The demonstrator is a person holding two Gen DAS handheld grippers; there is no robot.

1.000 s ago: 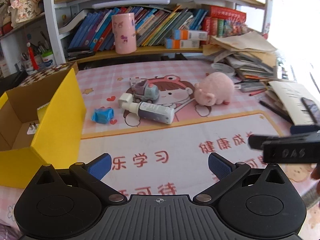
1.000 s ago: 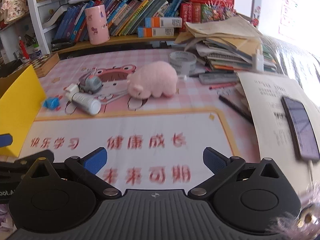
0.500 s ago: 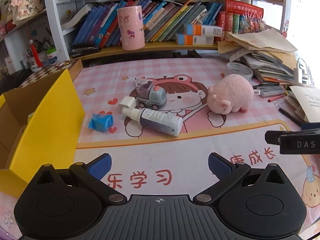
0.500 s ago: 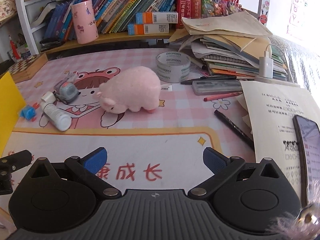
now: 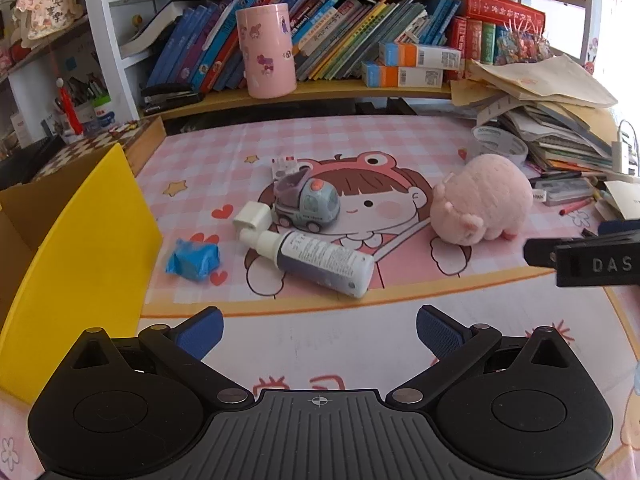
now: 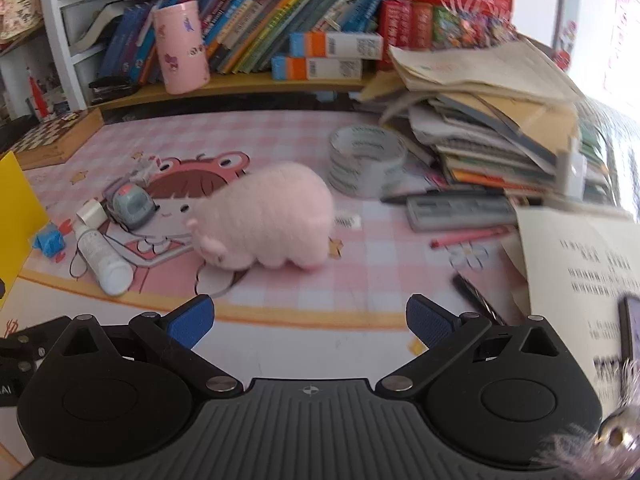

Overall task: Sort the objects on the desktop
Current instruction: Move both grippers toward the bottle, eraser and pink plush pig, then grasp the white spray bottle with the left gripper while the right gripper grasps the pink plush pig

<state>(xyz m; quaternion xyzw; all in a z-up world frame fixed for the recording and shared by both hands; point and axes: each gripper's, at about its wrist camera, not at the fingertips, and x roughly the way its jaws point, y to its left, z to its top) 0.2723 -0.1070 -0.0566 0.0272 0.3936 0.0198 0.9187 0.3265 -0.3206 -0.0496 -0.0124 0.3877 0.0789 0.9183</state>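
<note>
The pink plush pig (image 6: 264, 220) lies on the desk (image 6: 384, 256) just ahead of the right gripper (image 6: 308, 320), jaws released and empty. It looks soft and light; pinch across its back. Left gripper (image 5: 320, 330) likewise released, facing the bottle (image 5: 320, 262).

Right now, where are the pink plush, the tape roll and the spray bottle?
pink plush (image 6: 272, 220), right wrist view, middle of its back
tape roll (image 6: 366, 160), right wrist view, outer wall
spray bottle (image 5: 320, 262), left wrist view, label
</note>
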